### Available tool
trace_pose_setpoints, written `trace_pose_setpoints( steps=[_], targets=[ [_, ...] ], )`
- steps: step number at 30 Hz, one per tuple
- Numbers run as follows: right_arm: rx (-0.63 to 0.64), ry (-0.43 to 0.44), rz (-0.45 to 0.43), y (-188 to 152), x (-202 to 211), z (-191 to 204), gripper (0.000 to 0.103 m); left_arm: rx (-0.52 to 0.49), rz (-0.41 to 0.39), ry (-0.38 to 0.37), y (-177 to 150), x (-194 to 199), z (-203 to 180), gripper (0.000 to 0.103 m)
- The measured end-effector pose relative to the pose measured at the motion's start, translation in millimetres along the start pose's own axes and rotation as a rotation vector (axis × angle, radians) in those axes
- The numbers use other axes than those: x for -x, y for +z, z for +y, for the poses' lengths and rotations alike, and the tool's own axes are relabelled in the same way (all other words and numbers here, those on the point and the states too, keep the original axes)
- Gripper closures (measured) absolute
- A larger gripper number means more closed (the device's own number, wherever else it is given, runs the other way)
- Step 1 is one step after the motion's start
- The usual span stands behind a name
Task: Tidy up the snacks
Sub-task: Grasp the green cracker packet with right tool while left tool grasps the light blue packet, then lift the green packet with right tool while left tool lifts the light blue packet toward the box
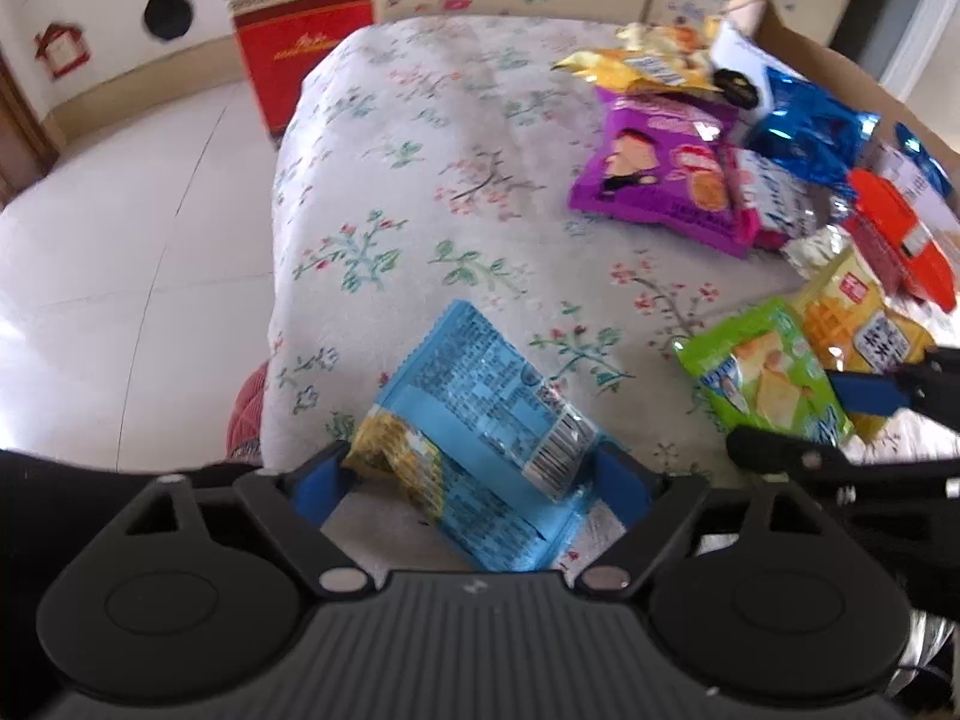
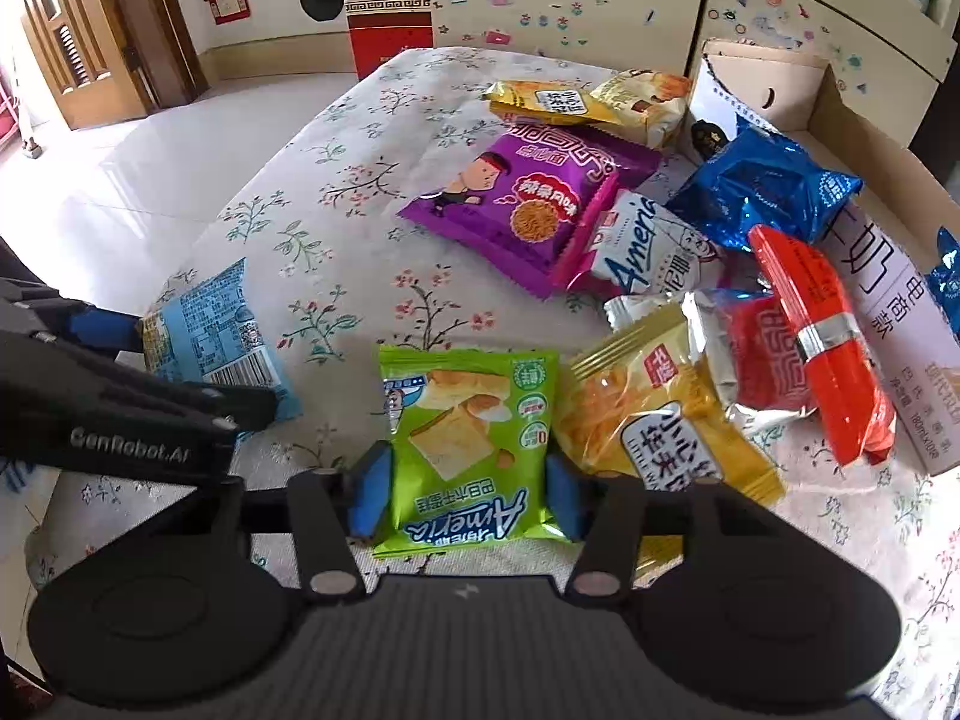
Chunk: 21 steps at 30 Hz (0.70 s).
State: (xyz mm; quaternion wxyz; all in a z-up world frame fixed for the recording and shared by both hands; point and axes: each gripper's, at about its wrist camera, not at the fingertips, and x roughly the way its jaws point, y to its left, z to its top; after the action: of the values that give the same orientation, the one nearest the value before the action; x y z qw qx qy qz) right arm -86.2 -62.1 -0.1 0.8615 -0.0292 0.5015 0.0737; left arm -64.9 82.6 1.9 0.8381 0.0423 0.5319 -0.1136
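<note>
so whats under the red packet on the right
In the right wrist view the red packet lies across a red and silver packet and leans on the white carton. Whatever lies beneath those is covered.

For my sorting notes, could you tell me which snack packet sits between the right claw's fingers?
The green packet, between the right claw's blue pads; the light-blue packet sits in the left claw.

bright daylight, slight blur, fisheye warping
</note>
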Motion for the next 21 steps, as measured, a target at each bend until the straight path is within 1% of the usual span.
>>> trace_pose_setpoints(
  steps=[1,2,3,5,7,8,12,14,16,18,21],
  targets=[
    [-0.01,0.009,0.002,1.1,0.0,-2.4,0.045,-0.014,-0.011,-0.008,-1.1,2.8,-2.2,0.03],
    [-0.022,0.018,0.003,1.9,0.5,-5.1,0.045,-0.023,-0.018,-0.014,-1.4,4.4,-3.5,0.034],
    [-0.037,0.024,0.004,2.4,1.7,-7.5,0.045,-0.023,-0.024,-0.021,-1.5,5.5,-3.9,0.036],
    [-0.052,0.019,-0.005,2.9,4.2,-10.5,0.045,-0.01,-0.032,-0.04,0.1,6.2,-2.1,0.044],
    [-0.071,0.02,-0.021,4.8,8.5,-14.7,0.045,0.013,-0.043,-0.078,1.7,9.4,-0.6,0.049],
    [-0.08,0.023,-0.03,6.1,10.5,-16.8,0.045,0.012,-0.05,-0.084,2.4,10.6,-1.0,0.051],
    [-0.114,0.032,-0.07,12.4,20.7,-24.7,0.045,0.01,-0.078,-0.076,4.4,13.5,-2.8,0.056],
    [-0.13,0.033,-0.085,15.0,24.9,-29.0,0.045,0.007,-0.097,-0.073,6.0,16.1,-4.1,0.063],
    [-0.144,0.033,-0.097,15.6,27.3,-32.5,0.045,-0.005,-0.11,-0.07,6.5,18.0,-6.8,0.065],
    [-0.156,0.029,-0.102,16.2,28.4,-34.8,0.045,-0.005,-0.105,-0.067,6.9,16.2,-7.5,0.065],
    [-0.168,0.026,-0.101,17.7,26.6,-36.6,0.045,0.05,-0.097,-0.104,9.1,13.0,-0.1,0.064]
  ],
)
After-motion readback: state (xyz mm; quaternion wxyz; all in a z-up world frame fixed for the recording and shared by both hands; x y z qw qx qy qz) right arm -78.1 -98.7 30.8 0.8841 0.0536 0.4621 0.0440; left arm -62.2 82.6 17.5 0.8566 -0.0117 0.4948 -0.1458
